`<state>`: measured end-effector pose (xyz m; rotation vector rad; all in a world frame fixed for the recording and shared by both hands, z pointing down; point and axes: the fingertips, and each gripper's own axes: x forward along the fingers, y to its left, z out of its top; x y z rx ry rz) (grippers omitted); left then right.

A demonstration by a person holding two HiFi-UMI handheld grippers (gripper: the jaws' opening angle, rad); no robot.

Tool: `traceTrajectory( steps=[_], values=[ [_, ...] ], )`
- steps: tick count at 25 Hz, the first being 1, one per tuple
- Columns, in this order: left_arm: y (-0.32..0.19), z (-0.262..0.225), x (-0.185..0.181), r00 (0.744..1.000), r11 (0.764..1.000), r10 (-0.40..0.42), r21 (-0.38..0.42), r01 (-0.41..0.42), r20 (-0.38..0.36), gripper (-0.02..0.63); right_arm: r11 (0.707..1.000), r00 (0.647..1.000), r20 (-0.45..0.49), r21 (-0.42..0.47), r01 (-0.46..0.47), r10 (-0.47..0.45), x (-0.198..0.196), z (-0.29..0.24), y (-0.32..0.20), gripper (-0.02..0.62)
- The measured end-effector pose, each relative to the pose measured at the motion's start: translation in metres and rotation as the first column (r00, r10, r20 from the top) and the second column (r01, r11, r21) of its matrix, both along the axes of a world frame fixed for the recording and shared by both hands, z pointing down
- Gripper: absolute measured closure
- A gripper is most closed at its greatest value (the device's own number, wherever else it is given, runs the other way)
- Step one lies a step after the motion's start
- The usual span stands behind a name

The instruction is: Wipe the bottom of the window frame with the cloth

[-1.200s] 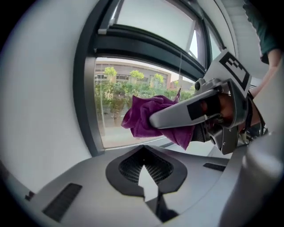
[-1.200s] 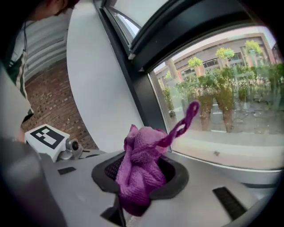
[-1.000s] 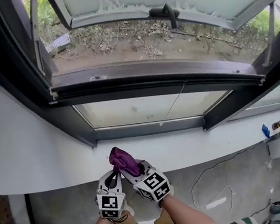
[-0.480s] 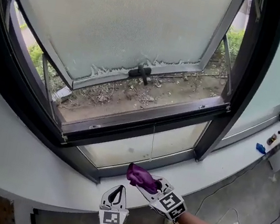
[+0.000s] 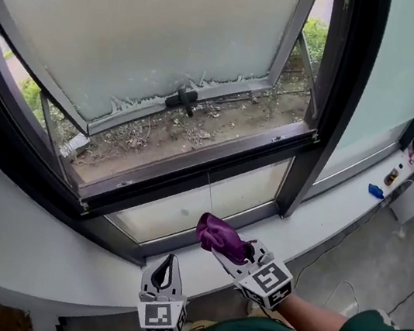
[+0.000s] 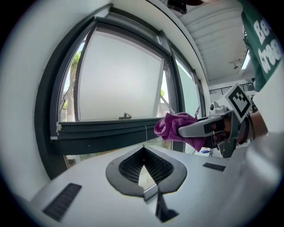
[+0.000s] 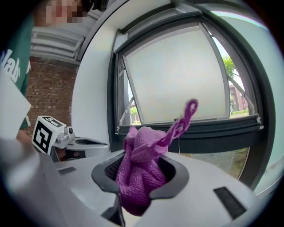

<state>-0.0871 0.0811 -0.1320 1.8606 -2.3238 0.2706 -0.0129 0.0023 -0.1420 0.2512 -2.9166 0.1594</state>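
Rising clear of the left gripper [image 5: 166, 265], whose fingers sit closed and empty, the right gripper [image 5: 231, 248] now carries the cloth [image 5: 219, 235], clamped in its fingers, toward the frame [image 5: 189, 180]; wiping not yet begun.

Holds a bunched purple cloth [image 7: 138, 162] tight in the right gripper [image 7: 140, 176], with one loop [image 7: 188, 109] sticking up. Faces the dark window frame [image 7: 213, 131] and its frosted pane [image 7: 177, 80], swung open. Catches the left gripper [image 7: 77, 142] low at left, before a brick wall [image 7: 48, 94].
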Motion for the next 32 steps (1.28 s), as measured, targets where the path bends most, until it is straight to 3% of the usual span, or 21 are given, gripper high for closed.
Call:
traceTrajectory(
  steps=[5,9,19,25,32],
  values=[
    [-0.009,-0.025,0.013,0.998,0.998,0.065,0.024,-0.065,0.023,0.597,1.0,1.0,0.027,-0.015,-0.015,0.016,0.006,-0.018,0.002,0.466],
    [-0.016,-0.045,0.012,0.994,0.995,0.083,0.053,-0.086,0.066,0.597,0.999,0.998,0.059,0.034,-0.016,0.014,0.007,-0.037,0.007,0.466],
    [-0.01,-0.066,0.02,0.992,0.992,0.083,0.082,-0.091,0.098,0.597,0.997,0.997,0.067,0.054,-0.046,0.043,0.01,-0.04,0.013,0.466],
    [0.002,-0.071,0.025,0.988,0.991,0.059,0.114,-0.076,0.141,0.597,0.991,0.997,0.067,0.127,-0.048,0.04,0.016,-0.042,0.027,0.468],
    [0.01,-0.074,0.029,0.989,0.994,0.038,0.1,-0.053,0.141,0.597,0.991,0.997,0.055,0.118,-0.057,0.051,0.025,-0.043,0.029,0.468]
  ],
)
